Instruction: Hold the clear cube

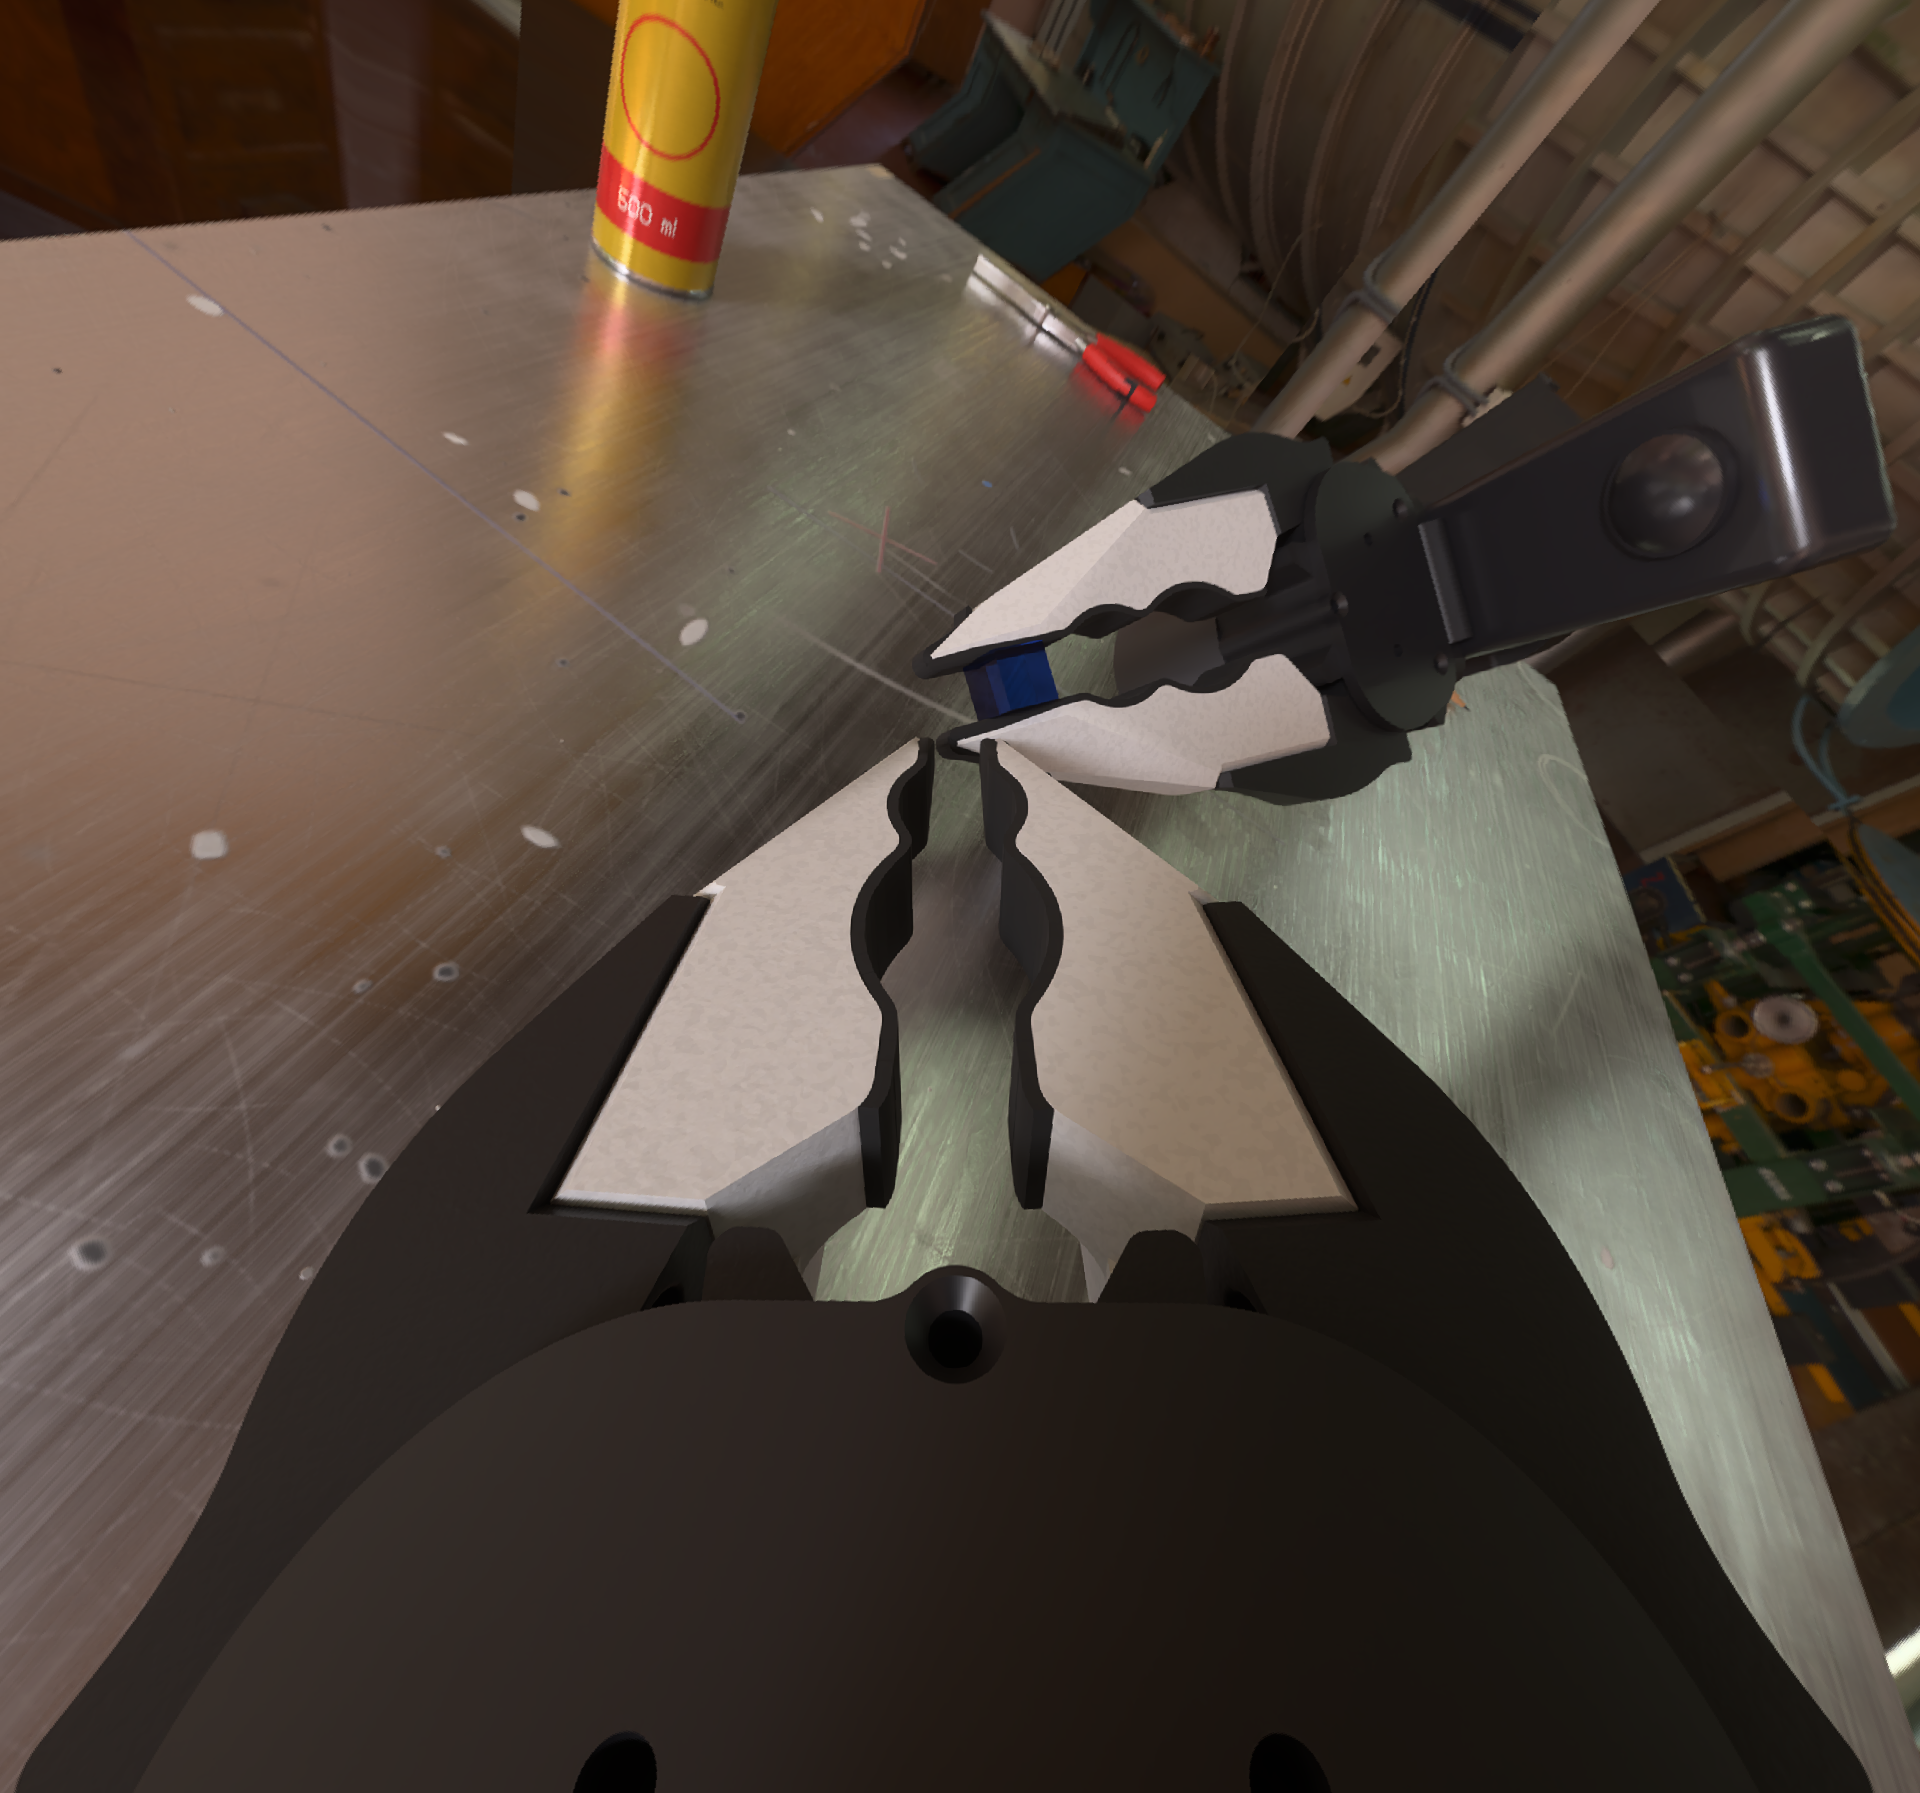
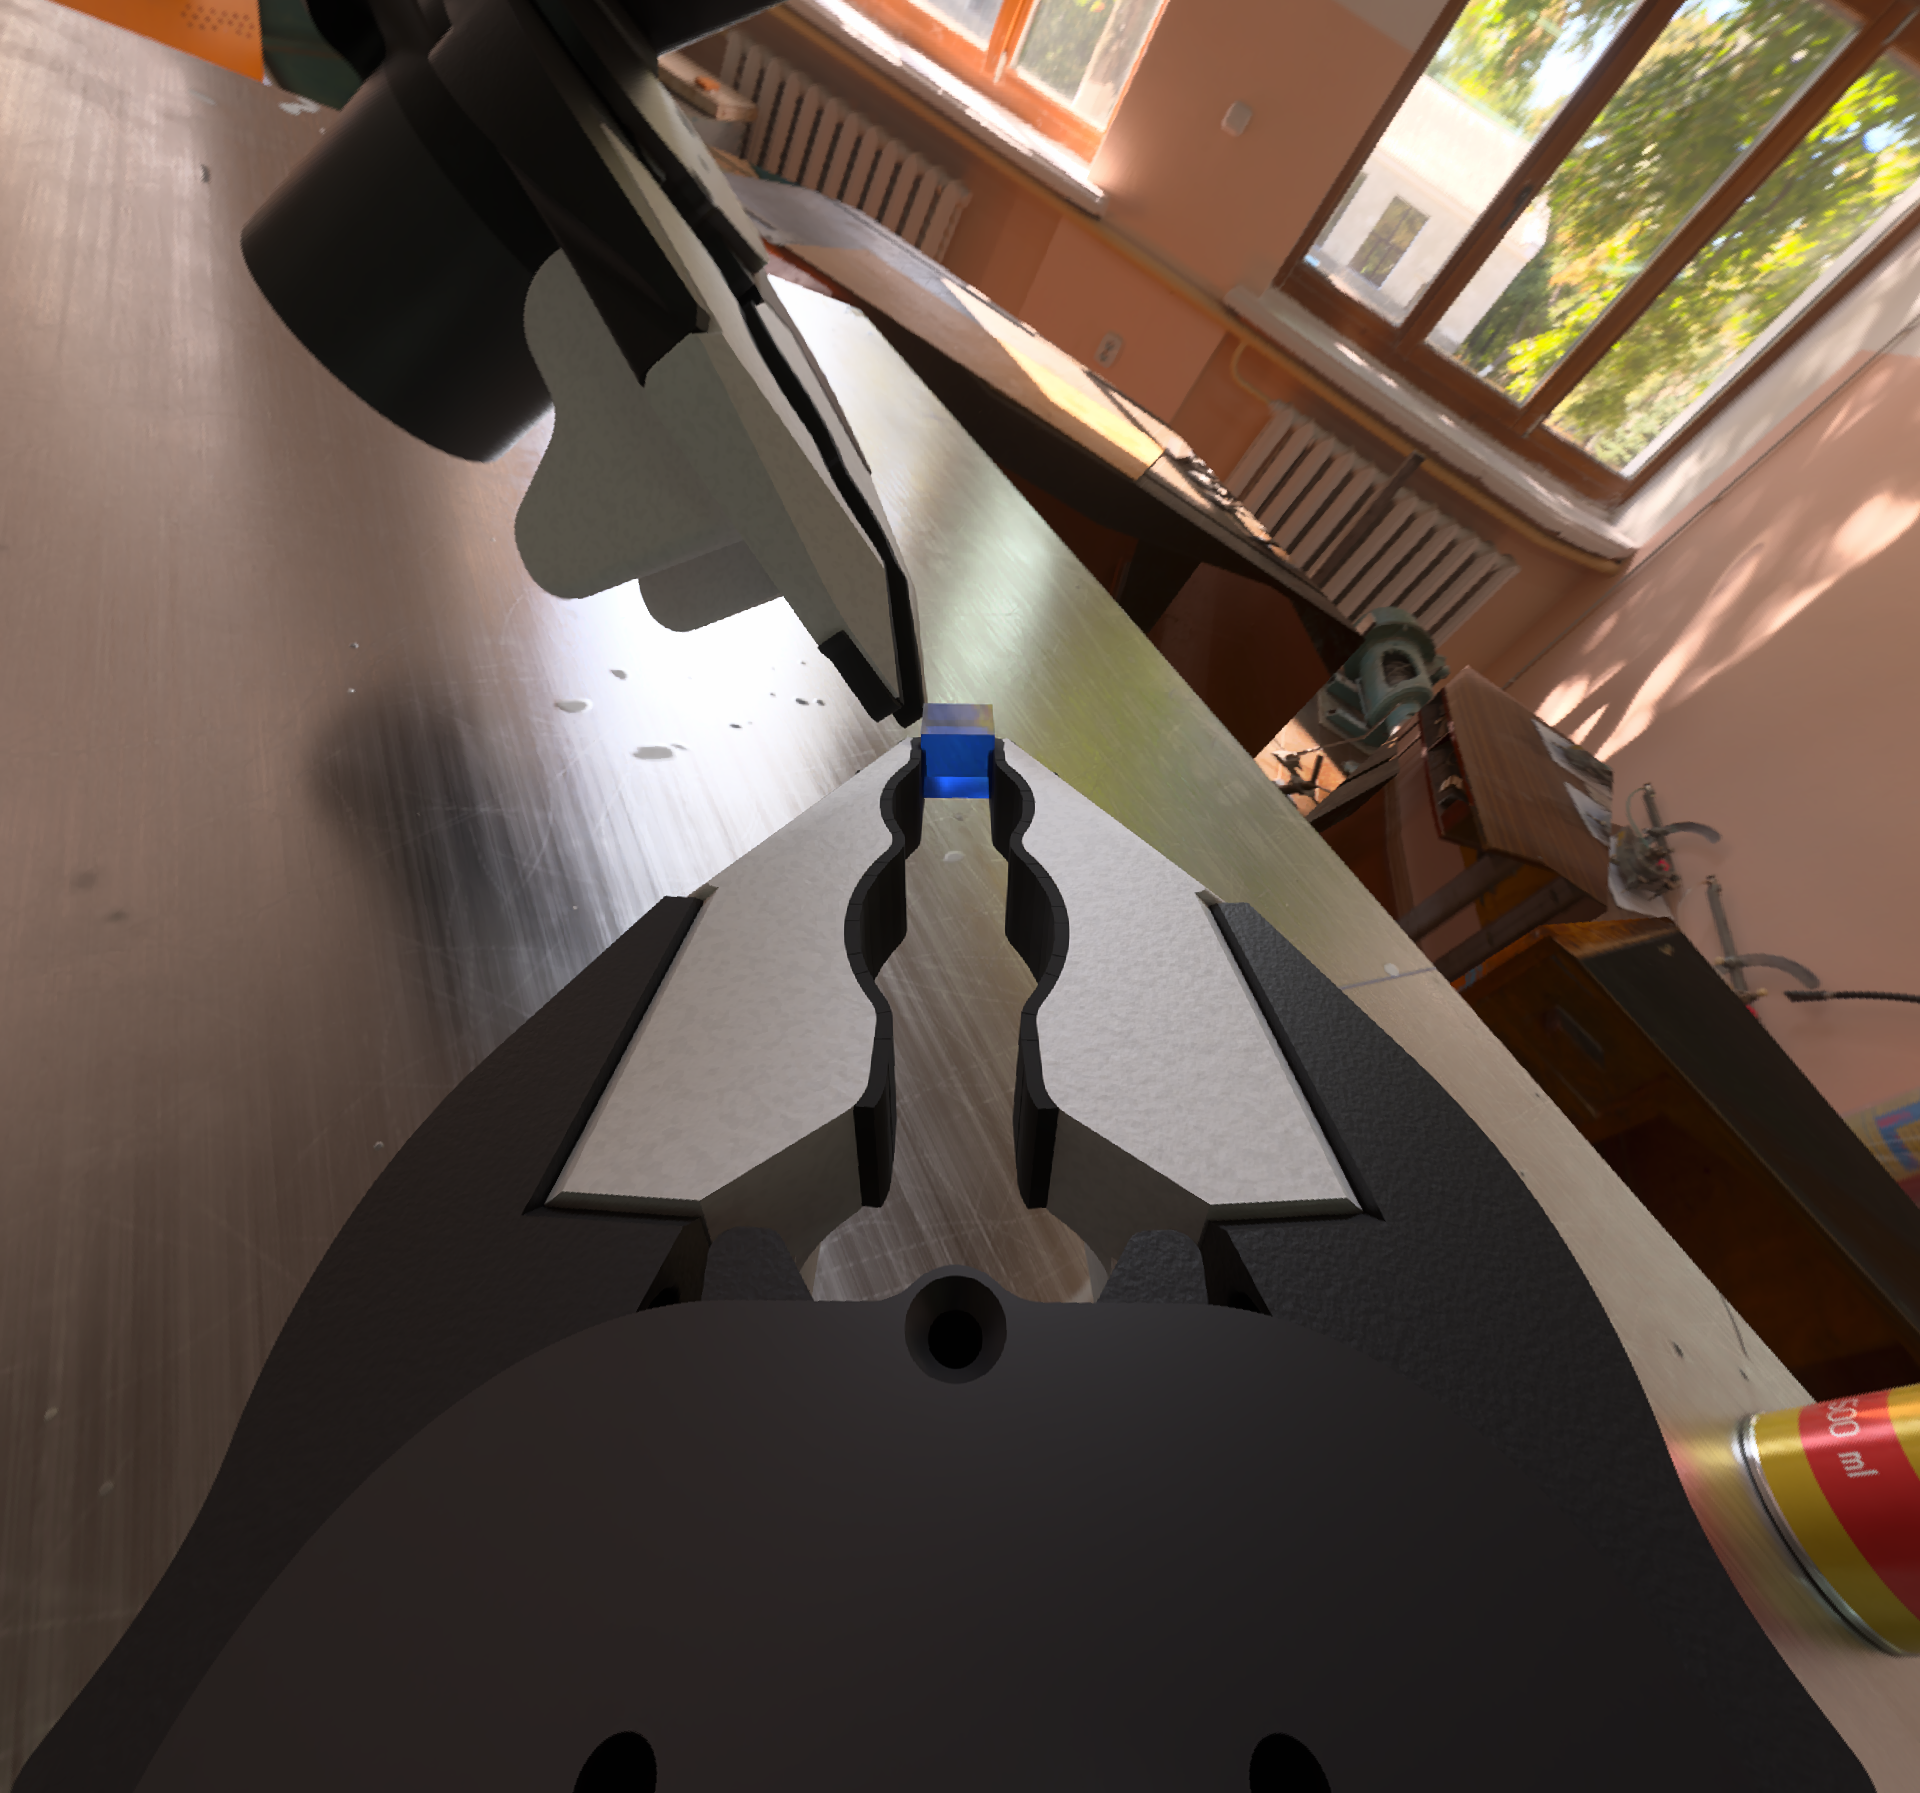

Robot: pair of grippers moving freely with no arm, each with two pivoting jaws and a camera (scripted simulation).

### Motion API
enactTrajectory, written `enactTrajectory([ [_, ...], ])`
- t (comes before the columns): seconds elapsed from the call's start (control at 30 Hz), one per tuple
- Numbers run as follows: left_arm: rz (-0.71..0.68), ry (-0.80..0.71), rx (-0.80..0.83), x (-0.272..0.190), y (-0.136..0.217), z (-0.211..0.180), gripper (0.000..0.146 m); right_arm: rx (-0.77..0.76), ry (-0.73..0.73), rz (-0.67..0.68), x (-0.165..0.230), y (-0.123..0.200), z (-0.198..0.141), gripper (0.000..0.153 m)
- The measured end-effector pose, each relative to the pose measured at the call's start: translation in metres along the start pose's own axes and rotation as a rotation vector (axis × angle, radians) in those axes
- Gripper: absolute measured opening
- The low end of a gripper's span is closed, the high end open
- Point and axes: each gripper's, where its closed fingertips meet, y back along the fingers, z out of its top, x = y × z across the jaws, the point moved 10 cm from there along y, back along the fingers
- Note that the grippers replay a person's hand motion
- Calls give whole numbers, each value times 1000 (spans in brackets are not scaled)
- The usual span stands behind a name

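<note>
From my left gripper (image 1: 954, 746) the right gripper (image 1: 951, 694) comes in from the right, its tips just ahead of mine and nearly touching them. The cube (image 1: 1013, 681) sits between the right gripper's fingertips, just beyond my left gripper's tips and slightly right. Both hang over the bench (image 1: 364, 600). The spray can (image 1: 681, 81) stands upright on the bench well ahead and to the left of the left gripper. A small clamp-like tool (image 1: 1120, 372) lies farther ahead and right, near the bench's far edge. From the right gripper (image 2: 956, 772), the can (image 2: 1839, 1515) is behind and right.
</note>
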Motion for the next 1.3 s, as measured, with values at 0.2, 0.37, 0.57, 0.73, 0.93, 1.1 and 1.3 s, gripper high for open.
enactTrajectory([
  [0.2,-10,3,-34,-1,1,0,9,-2,139,-65,4,1,4,11],
  [0.37,40,-34,0,-5,-1,1,8,55,407,-117,10,1,5,12],
  [0.57,69,-61,20,-7,-2,1,8,105,692,-120,15,1,7,11],
  [0.73,76,-88,1,-9,-2,0,8,119,536,-115,13,2,10,11],
  [0.93,56,-79,-14,-8,-2,-5,8,120,483,-62,10,3,11,12],
  [1.1,65,-89,-3,-8,-2,-7,8,159,625,-18,10,2,13,11],
  [1.3,62,-86,-2,-8,-1,-8,8,196,682,-11,13,1,16,11],
])
